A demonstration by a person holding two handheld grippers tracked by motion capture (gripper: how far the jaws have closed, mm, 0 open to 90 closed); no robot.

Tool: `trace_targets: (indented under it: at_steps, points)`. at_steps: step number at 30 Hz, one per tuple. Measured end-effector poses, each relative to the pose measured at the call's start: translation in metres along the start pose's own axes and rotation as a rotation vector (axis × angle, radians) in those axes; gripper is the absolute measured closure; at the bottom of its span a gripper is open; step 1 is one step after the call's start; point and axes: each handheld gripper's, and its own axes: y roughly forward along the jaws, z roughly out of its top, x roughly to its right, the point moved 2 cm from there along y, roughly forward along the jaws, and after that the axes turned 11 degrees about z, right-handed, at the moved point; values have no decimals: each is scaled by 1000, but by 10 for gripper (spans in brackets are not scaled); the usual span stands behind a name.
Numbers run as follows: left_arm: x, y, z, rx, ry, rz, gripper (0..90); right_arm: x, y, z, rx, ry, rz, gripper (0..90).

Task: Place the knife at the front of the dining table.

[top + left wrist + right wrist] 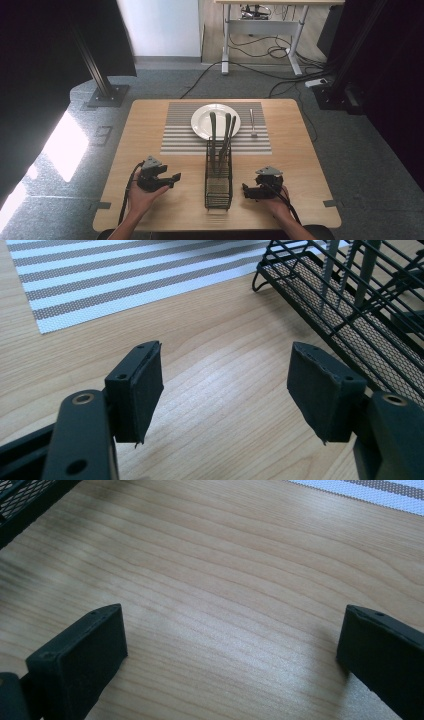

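A black wire cutlery basket stands at the table's front middle with several utensils upright in it. Behind it a white plate lies on a striped placemat, and one utensil rests on the mat to the plate's right. My left gripper sits low over the wood left of the basket, open, with nothing between its pads; the basket and the placemat lie beyond them. My right gripper rests right of the basket, open over bare wood, pads wide apart.
The wooden table has bare wood on both sides of the placemat and around each hand. Beyond it lie grey carpet, a black stand base, floor cables and a desk frame.
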Motion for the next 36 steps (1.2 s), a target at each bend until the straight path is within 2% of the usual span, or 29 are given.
trace_targets:
  at_steps: [4, 9, 12, 17, 22, 26, 31, 36]
  points:
    - [-2, -3, 1, 12, -3, -1, 295, 0, 0, 2, -14, 5, 1, 0]
    - [-2, -4, 2, -1, 13, 11, 297, 0, -1, 2, -20, 8, 1, 11]
    - [-3, -8, 4, 11, 13, 13, 297, 0, -2, 2, -19, 11, -1, 17]
    - [-7, -20, 9, 63, 2, 15, 294, 1, -2, 2, -19, 14, -5, 27]
    - [-7, -25, 18, 97, 6, 4, 273, 1, -2, 2, -19, 14, -6, 29]
    - [-2, -27, 34, 129, -14, -30, 270, 1, -2, 2, -20, 13, -5, 35]
    - [-1, -27, 46, 143, -41, -32, 271, 2, -4, 1, -10, 20, -12, 68]
    - [0, -29, 58, 169, -36, -22, 272, 2, -5, 1, -11, 17, -12, 69]
